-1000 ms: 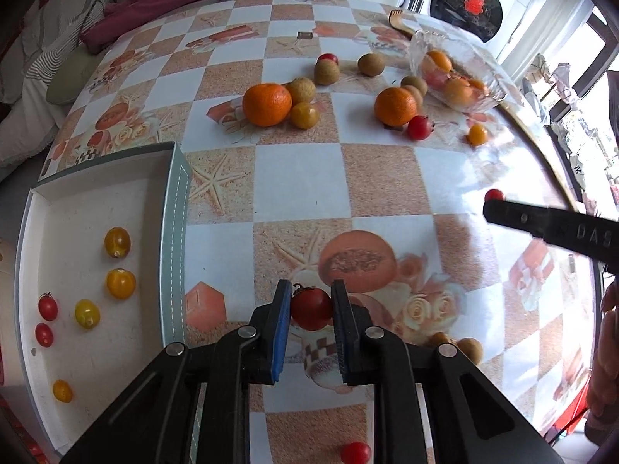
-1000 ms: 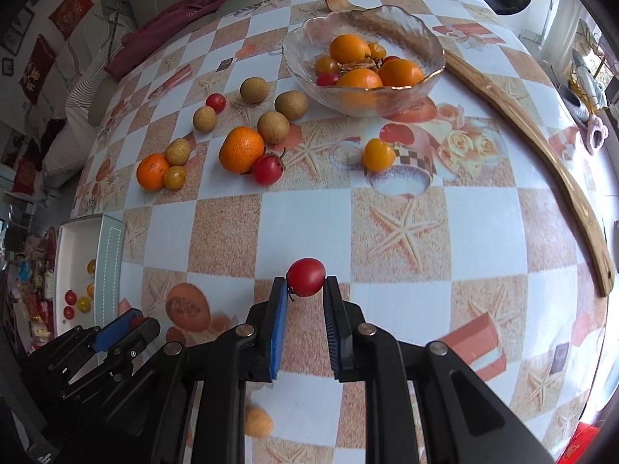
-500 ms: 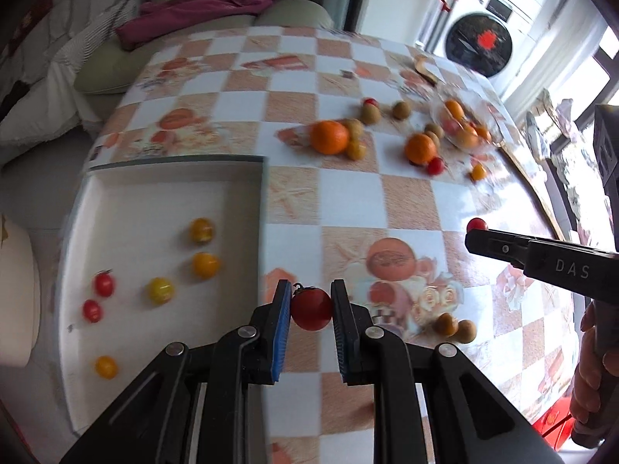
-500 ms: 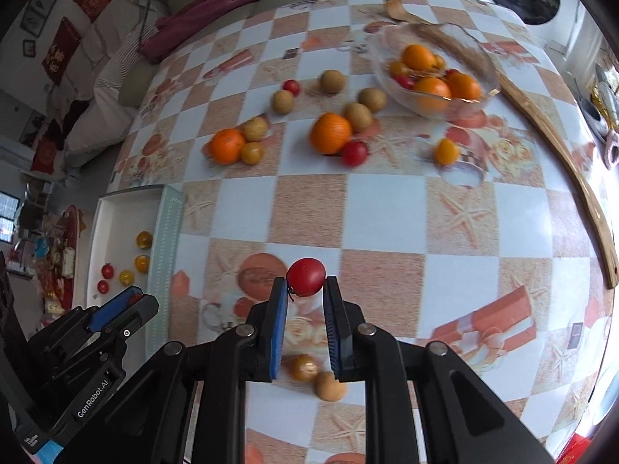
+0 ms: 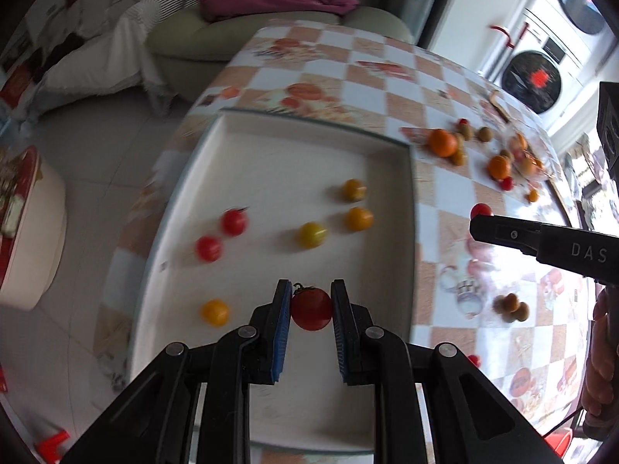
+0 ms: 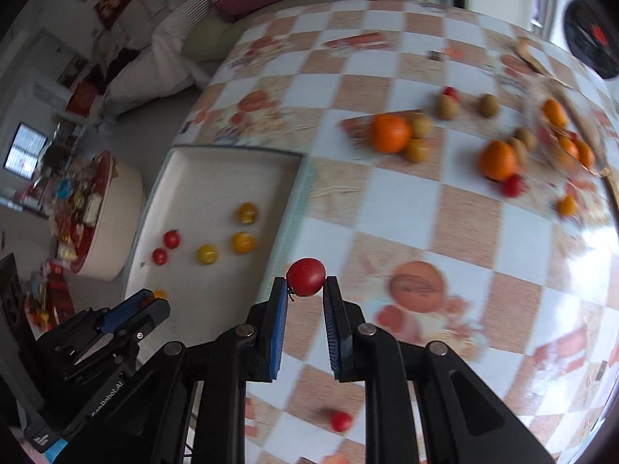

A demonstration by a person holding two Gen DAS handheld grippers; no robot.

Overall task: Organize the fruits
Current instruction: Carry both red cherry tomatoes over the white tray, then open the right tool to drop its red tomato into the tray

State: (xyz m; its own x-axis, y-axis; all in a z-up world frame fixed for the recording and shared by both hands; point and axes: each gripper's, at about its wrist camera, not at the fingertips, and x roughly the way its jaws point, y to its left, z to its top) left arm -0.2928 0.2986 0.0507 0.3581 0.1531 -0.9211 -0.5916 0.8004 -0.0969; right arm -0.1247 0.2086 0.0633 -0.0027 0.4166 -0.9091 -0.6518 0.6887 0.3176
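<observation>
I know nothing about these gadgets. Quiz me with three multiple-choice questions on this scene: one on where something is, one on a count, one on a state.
1. The left gripper hangs over:
A. white tray
B. glass bowl
C. sofa

2. Yellow or orange tomatoes lying in the tray:
A. one
B. four
C. seven

3. The right gripper is:
A. wide open and empty
B. shut on an orange
C. shut on a red tomato

Answers:
1 A, the tray floor fills the left wrist view beneath it.
2 B, four lie beside two red ones.
3 C, both pads press the tomato.
</observation>
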